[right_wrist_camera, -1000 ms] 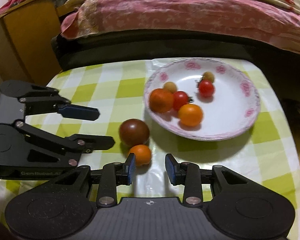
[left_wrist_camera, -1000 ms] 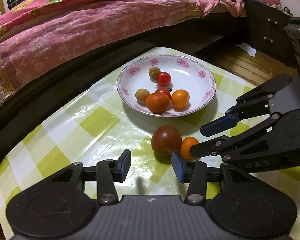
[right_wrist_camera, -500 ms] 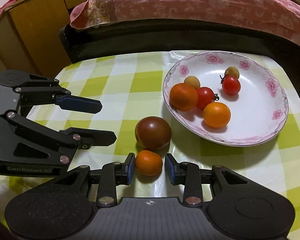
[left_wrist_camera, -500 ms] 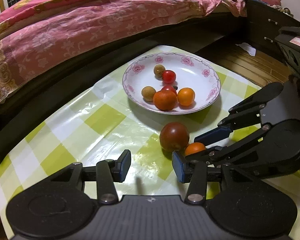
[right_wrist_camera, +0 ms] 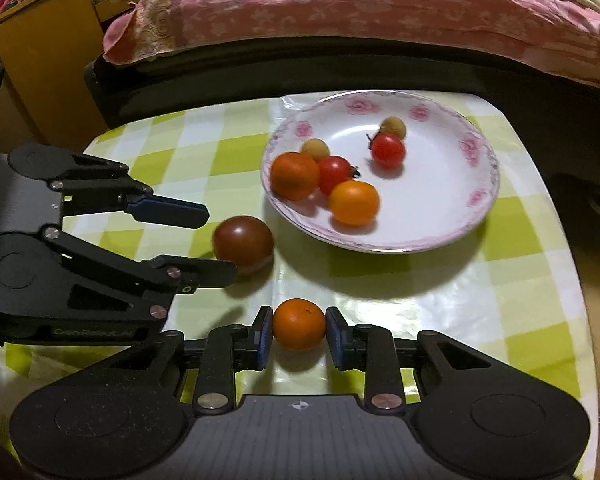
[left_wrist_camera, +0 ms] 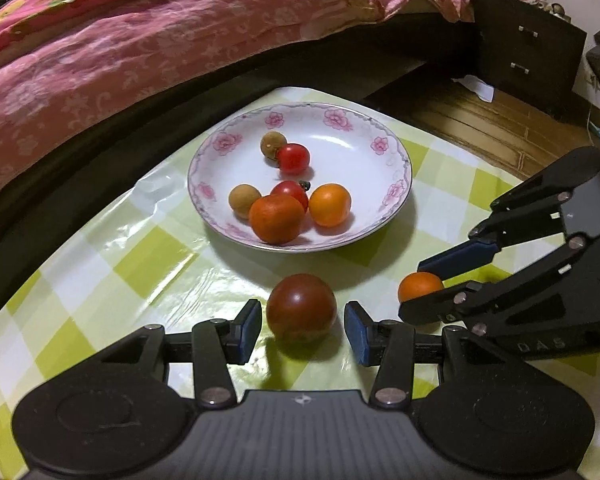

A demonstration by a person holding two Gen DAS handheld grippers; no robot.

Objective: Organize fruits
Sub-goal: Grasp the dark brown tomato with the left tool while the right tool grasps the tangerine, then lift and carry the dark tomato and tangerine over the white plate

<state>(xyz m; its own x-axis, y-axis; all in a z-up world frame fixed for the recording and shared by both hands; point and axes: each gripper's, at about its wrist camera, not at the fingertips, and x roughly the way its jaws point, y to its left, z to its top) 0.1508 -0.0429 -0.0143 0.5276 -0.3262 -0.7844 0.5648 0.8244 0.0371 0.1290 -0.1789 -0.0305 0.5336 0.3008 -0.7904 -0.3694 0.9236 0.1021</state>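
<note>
Orange against blue pads: the right gripper [right_wrist_camera: 299, 334] has just been closing and now clamps the small orange fruit [right_wrist_camera: 299, 323] between its jaws, just in front of the flowered plate [right_wrist_camera: 476, 208]; half a second ago that fruit sat loose between wider jaws. The grasp looks made, so I judge the next step is a lift and carry into the plate. The left gripper [left_wrist_camera: 300, 330] has slid across so that the dark red tomato [left_wrist_camera: 301, 307], which earlier lay beyond and to the side of its fingers, now sits between them. Its jaws stand partly open with a gap visible on each side of the tomato, gripping nothing. That tomato rests on the green-checked tablecloth [left_wrist_camera: 148, 256] just short of the plate's near rim, and looks to be the last loose piece once the orange one goes. The plate already holds six fruits: a large orange-red one, a yellow-orange one, two small red cherry tomatoes and two brownish round ones, clustered toward its near side, with its far half bare.
</note>
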